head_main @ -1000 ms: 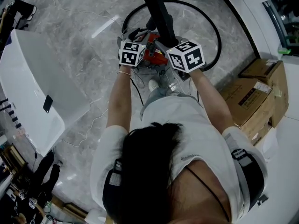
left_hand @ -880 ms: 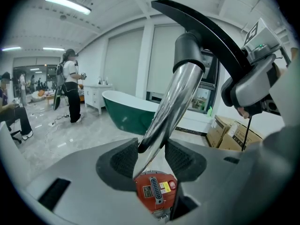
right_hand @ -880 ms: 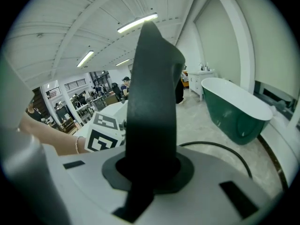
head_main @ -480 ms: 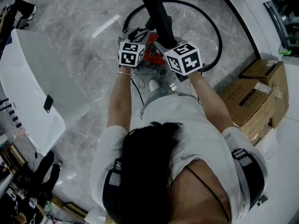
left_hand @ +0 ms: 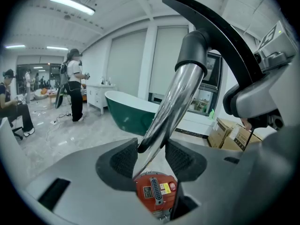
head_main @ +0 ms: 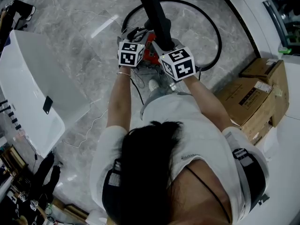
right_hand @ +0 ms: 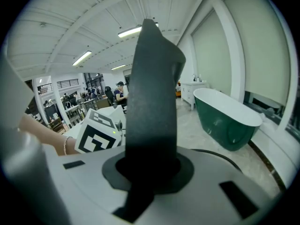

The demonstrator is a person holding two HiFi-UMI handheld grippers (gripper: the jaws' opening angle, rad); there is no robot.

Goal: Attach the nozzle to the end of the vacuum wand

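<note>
In the left gripper view the chrome vacuum wand (left_hand: pixel 171 104) rises between the jaws of my left gripper (left_hand: pixel 152 156), and both pads touch it. A grey collar (left_hand: pixel 192 55) caps the wand, and the black nozzle (left_hand: pixel 220 39) meets that collar. The red vacuum body (left_hand: pixel 156 191) lies below the jaws. My right gripper (right_hand: pixel 150 172) is shut on the flat black nozzle (right_hand: pixel 152 102). From the head view, the two marker cubes (head_main: pixel 131 54) (head_main: pixel 178 63) sit side by side over the red body (head_main: pixel 149 53), with the nozzle (head_main: pixel 154 13) pointing away.
A black hose (head_main: pixel 213 32) loops on the marble floor ahead. A white bathtub (head_main: pixel 28 88) stands at left and cardboard boxes (head_main: pixel 253 95) at right. A green bathtub (right_hand: pixel 225 116) and several people (left_hand: pixel 72 88) are farther off.
The right gripper's cube has slid left, closer to the left cube, and the nozzle has leaned slightly left with it. The left gripper has stayed put.
</note>
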